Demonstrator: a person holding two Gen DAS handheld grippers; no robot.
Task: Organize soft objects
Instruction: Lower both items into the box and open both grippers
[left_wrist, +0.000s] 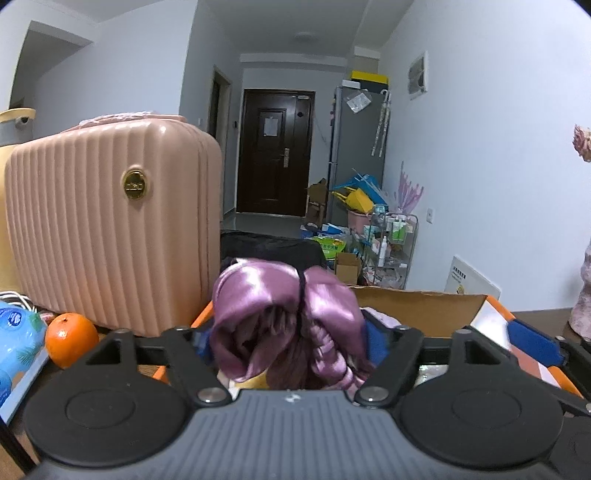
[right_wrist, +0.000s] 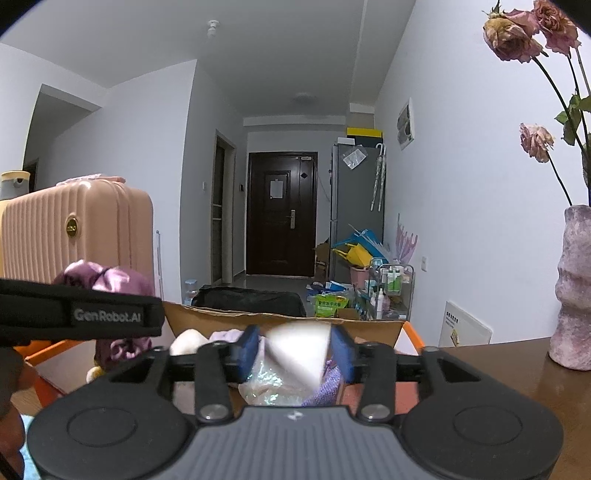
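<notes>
A purple satin scrunchie (left_wrist: 284, 317) sits between the fingers of the left gripper (left_wrist: 288, 343), over the open cardboard box (left_wrist: 417, 306) with orange-edged flaps. The blue pads stand apart on either side of it, and whether they still press on the fabric cannot be told, since the bundle hides their faces. From the right wrist view the same scrunchie (right_wrist: 107, 280) shows above and below the dark arm of the left gripper (right_wrist: 81, 314).

The right gripper (right_wrist: 295, 350) has its blue pads (right_wrist: 249, 349) spread at the sides of a white soft object (right_wrist: 299, 350), which is blurred; it seems to fill the gap, though real contact is hard to judge. Under it, inside the box, lie a crinkly clear bag (right_wrist: 266, 387), a lilac knitted piece (right_wrist: 325, 384) and a cream plush item (right_wrist: 188, 341).

The box rests on a brown table (right_wrist: 517, 373). To its left stands a ribbed pink suitcase (left_wrist: 110, 229), with an orange (left_wrist: 70, 345) and a blue pack (left_wrist: 18, 339) at its foot. On the right stands a mottled vase (right_wrist: 574, 288) of dried roses (right_wrist: 517, 33). Beyond, a hallway ends at a dark door (left_wrist: 275, 155).
</notes>
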